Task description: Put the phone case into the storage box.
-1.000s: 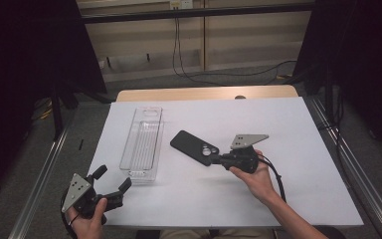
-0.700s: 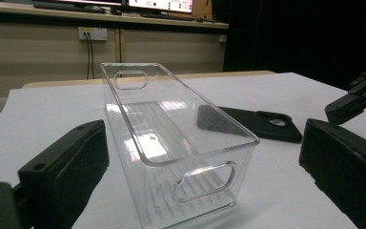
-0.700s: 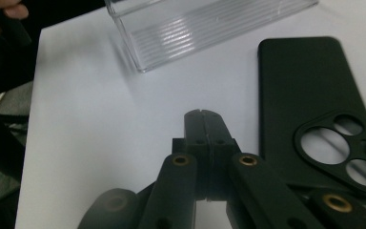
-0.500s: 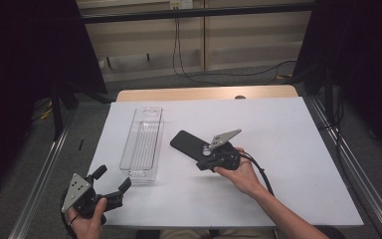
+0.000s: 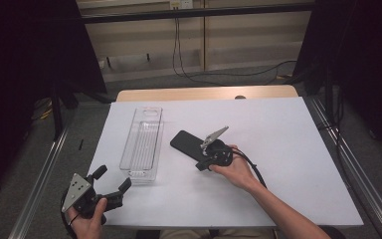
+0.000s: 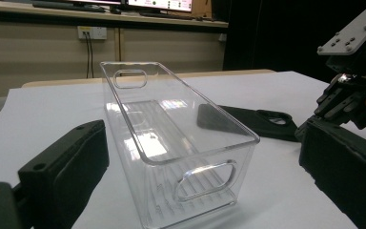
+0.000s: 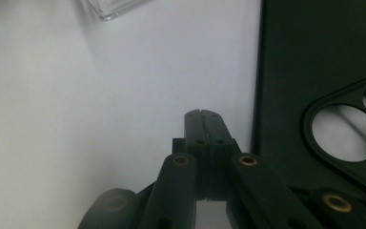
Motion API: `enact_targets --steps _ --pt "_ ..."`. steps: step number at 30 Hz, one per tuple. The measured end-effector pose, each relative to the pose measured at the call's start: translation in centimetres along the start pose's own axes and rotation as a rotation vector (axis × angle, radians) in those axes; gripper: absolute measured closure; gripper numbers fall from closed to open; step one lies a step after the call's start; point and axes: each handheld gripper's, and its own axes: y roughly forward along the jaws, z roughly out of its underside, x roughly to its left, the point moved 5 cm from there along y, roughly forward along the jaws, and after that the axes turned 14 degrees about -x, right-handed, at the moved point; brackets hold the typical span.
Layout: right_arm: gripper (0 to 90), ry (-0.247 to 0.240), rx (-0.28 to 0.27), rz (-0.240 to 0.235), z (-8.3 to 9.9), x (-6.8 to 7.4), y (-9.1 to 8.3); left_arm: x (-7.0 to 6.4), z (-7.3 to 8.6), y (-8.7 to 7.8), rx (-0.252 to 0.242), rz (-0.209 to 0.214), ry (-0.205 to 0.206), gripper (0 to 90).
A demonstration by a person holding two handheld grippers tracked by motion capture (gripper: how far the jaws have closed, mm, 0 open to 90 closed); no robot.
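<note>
A black phone case [image 5: 185, 143] lies flat on the white table, camera cutout toward the person. My right gripper [image 5: 202, 164] is tipped steeply down at its near end. In the right gripper view, the right gripper [image 7: 204, 114] is shut with nothing between its jaws, and its tips sit just beside the edge of the phone case [image 7: 314, 67]. A clear plastic bin [image 5: 142, 143] stands lengthwise left of the case, and it holds nothing. My left gripper [image 5: 113, 177] is open off the table's near-left corner. The left gripper [image 6: 195, 138] looks at the bin [image 6: 171, 143].
The white table [image 5: 288, 149] has a wooden strip along its far edge. Metal rails run down both sides of the table, over grey floor. Cables hang at the back wall. A corner of the bin [image 7: 109, 7] lies beyond the right jaws.
My right gripper has moved left along the phone case and tipped down toward the table at the case's near end. The left gripper has stayed where it was.
</note>
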Motion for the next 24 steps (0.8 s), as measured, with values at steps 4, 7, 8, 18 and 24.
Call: enact_targets --steps 4,7,8,18,24 --pt "90.0 0.006 0.030 0.017 0.5 -0.7 0.4 -0.1 0.0 0.0 0.004 0.005 0.000 2.9" --pt "90.0 0.015 0.030 0.023 0.6 -1.1 0.4 0.0 0.0 0.0 0.003 0.002 0.002 2.9" --pt "90.0 0.017 0.029 0.023 0.6 -1.1 0.3 0.0 0.0 0.0 0.003 0.002 0.002 2.9" --pt "90.0 0.008 0.029 0.039 0.6 -1.8 0.1 -0.1 0.0 0.1 0.003 0.005 0.008 2.8" --pt "90.0 0.009 0.036 0.051 0.6 -2.3 -0.2 0.0 0.0 0.0 0.005 -0.006 0.011 2.9"
